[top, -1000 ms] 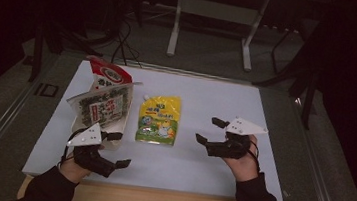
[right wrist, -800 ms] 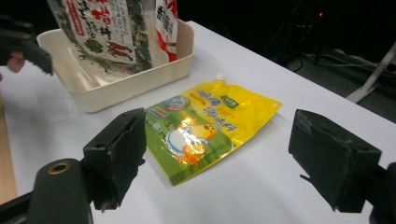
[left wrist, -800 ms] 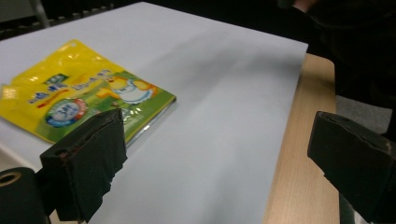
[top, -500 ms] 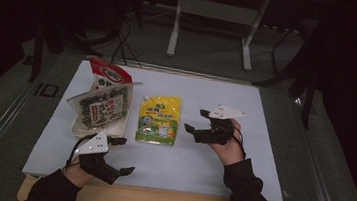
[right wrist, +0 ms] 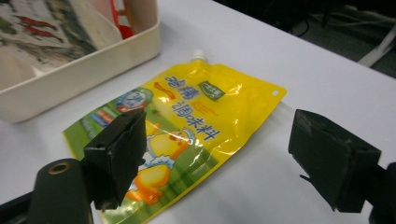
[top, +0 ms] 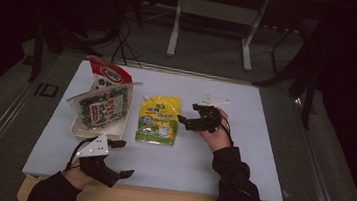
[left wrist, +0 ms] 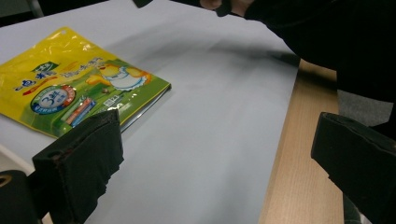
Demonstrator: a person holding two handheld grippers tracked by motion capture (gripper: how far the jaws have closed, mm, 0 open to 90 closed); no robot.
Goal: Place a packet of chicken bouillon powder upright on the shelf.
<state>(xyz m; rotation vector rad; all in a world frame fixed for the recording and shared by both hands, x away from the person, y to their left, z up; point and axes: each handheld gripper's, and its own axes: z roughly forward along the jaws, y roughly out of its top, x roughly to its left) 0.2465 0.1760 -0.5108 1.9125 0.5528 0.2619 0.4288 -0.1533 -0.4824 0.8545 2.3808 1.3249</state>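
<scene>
High view: right gripper [top: 185, 122] has slid left across the table [top: 263, 139] and now sits just beside the yellow pouch [top: 159, 120], which lies flat right of the white tray [top: 75, 131]; left gripper [top: 120, 158] has pulled back to the near edge. Left gripper view: jaws wide apart, empty, pouch well ahead. Right gripper view: jaws wide, empty, straddling the pouch [right wrist: 187, 126] — looks like a right-hand pick is next.

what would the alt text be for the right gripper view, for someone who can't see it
The right gripper, its two black jaws wide open, hovers just above a yellow spouted pouch lying flat on the white table. To the upper left stands a white tray that holds printed snack packets.
</scene>
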